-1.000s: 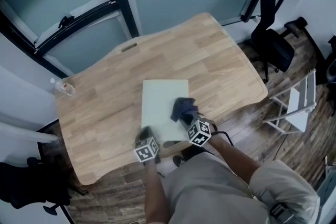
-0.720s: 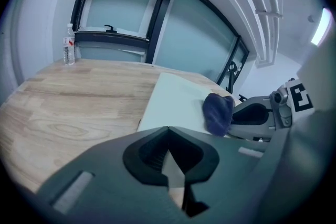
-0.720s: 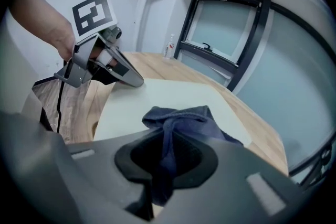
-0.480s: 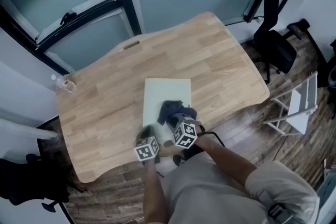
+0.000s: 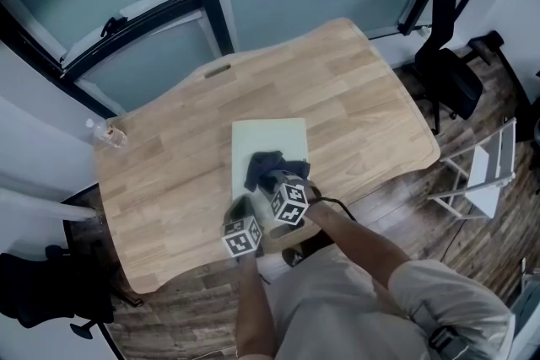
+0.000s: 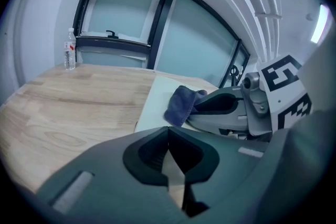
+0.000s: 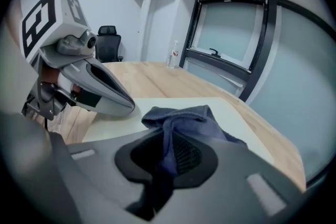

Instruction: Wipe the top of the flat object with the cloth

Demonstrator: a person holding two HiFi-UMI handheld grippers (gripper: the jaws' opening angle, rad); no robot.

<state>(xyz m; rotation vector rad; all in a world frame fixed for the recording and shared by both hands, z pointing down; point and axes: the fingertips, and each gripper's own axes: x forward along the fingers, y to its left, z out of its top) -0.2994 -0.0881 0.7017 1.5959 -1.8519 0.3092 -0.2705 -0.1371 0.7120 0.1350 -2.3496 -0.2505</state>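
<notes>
**Cloth pulled left across the board**

Since 1 second ago the cloth (image 5: 265,165) has travelled from the board's right edge to its near-left part, and the right gripper (image 7: 164,162) has come with it. That gripper is clamped on a fold of the cloth, which lies bunched on the board (image 5: 278,137). The left gripper (image 6: 169,136) has its jaws pressed together on what looks like the board's near edge, steadying it at the near-left corner.

The 2 grippers now sit very close, so another leftward stroke could knock one into the other. The bunched cloth probably touches only a small patch, so strips may be missed. The far half looks yet to be covered. If the left hold slips, the thin board could slide on the smooth wood.

The board lies flat near the front of a pale wooden tabletop (image 5: 169,147). A bottle (image 5: 108,137) stands at its far-left corner. Beyond are dark-framed windows, with a dark chair (image 5: 451,80) on the plank floor to the right.
</notes>
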